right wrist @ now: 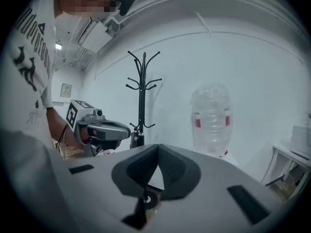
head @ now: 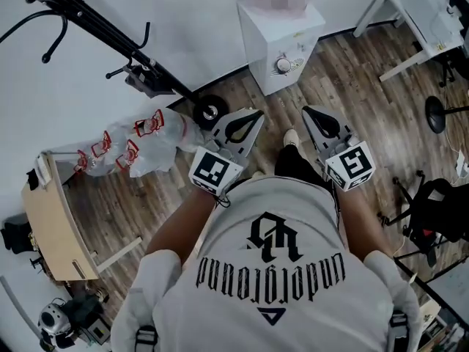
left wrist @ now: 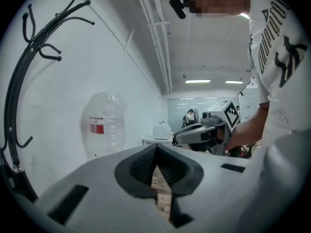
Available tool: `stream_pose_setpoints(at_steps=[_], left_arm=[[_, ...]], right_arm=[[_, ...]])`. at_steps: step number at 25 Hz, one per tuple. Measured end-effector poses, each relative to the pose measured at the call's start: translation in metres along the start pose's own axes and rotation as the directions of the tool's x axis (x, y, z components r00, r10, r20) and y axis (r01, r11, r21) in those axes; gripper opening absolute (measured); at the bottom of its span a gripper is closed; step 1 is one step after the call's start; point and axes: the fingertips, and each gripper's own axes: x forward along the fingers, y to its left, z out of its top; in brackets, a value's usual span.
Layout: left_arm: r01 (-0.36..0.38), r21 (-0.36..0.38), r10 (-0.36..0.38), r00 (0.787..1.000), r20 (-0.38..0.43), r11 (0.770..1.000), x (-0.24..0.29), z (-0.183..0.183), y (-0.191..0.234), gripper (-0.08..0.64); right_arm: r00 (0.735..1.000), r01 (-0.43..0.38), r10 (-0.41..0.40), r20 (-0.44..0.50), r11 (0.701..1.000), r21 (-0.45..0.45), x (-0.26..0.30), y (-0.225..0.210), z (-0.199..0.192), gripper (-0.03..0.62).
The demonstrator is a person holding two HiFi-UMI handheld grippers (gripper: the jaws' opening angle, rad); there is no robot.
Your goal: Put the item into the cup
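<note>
Well, the head view looks down on both tongs held side by side at the chest over the floor [head: 366, 79], while the gripper views show the coat rack [right wrist: 142, 96] and bottle bag [right wrist: 210, 118] by the wall. Left tongs [left wrist: 156, 147] and right tongs [right wrist: 158, 147] are both pinched together on nothing. Can't spot the item or cup in any view.

I hold both grippers out in front of my chest, side by side and slightly apart, pointing forward about level. My left gripper [left wrist: 156, 148] has its jaws closed together with nothing between them. My right gripper [right wrist: 158, 148] is closed and empty too. My left forearm [head: 183, 224] and right forearm [head: 359, 210] are bare, elbows bent
</note>
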Motion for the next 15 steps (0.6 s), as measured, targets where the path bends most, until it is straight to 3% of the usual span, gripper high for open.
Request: stream_pose_setpoints(at_steps=[4, 15], left_arm=[[0.019, 0.02, -0.019, 1.0, 0.018, 1.0, -0.017, 0.011, -0.007, 0.006], [0.013, -0.037, -0.011, 0.999, 0.052, 0.999, -0.044, 0.059, -0.038, 0.006]], right_arm=[[1.0, 0.008, -0.008, 0.03, 1.0, -0.008, -0.016, 0.021, 0.015, 0.006], [1.0, -0.007, 0.008, 0.028, 0.999, -0.041, -0.065, 0.048, 0.047, 0.005]])
